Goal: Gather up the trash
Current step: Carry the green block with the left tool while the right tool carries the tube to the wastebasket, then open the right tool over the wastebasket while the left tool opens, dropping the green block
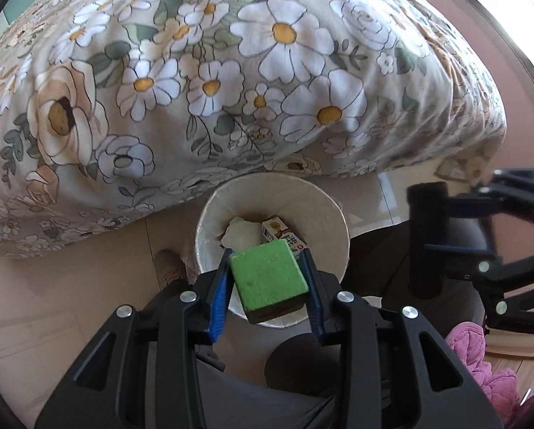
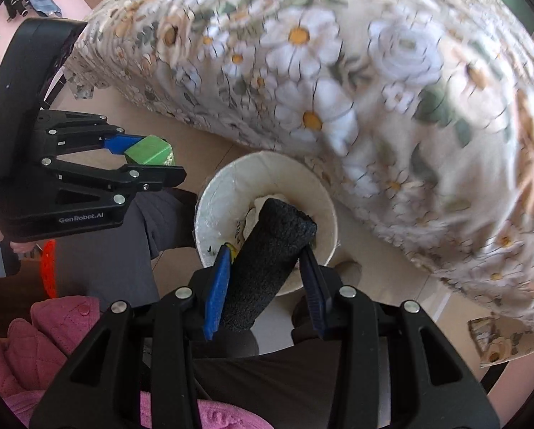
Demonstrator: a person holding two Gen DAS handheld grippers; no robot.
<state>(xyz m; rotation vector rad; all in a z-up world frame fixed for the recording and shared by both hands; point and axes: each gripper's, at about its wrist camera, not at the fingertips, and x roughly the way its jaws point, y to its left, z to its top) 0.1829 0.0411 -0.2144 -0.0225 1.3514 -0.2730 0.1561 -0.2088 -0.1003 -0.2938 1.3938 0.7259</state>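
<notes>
My left gripper is shut on a green sponge block with a dark underside and holds it above the open white trash bin. The bin holds crumpled white paper and a small carton. My right gripper is shut on a black foam cylinder, its far end over the same bin. The left gripper with the sponge shows at the left of the right wrist view. The right gripper with the cylinder shows at the right of the left wrist view.
A bed with a floral cover overhangs just behind the bin. The floor is pale tile. A pink quilted cloth lies near the person's dark-trousered legs. An orange object sits at left.
</notes>
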